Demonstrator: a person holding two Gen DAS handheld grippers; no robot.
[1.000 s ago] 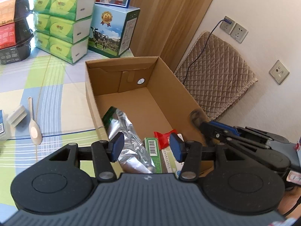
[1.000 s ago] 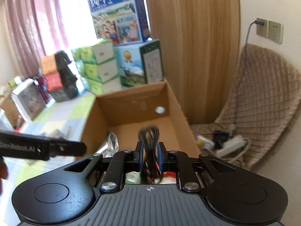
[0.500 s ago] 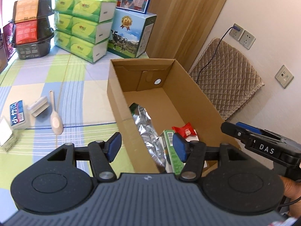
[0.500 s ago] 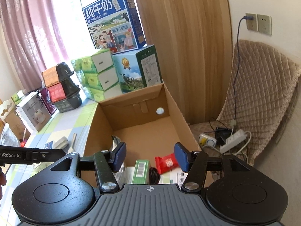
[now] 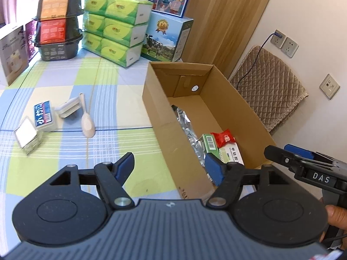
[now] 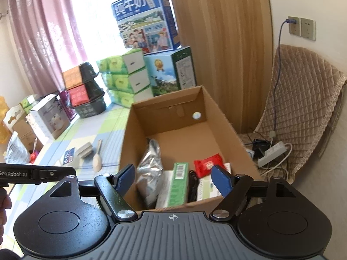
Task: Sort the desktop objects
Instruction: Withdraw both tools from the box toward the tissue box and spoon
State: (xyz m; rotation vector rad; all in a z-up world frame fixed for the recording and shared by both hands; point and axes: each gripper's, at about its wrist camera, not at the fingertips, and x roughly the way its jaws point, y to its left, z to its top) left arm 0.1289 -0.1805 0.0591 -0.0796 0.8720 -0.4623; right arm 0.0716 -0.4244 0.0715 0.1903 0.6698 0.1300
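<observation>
Black cable (image 6: pixel 193 184) lies boxed between the parted right tongs (image 6: pixel 173 178).

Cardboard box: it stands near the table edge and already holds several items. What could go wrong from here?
1. The cardboard box sits by the table's right edge; a push could shift it toward the power strip below.
2. The spoon lies flat, so the open left gripper may slip on it.

Home living space: pink curtains (image 6: pixel 43 32) at 10 o'clock, stacked tissue packs (image 5: pixel 115 28), milk cartons (image 6: pixel 145 19), quilted chair (image 6: pixel 303 108) at 3 o'clock, checked tablecloth (image 5: pixel 65 82).
</observation>
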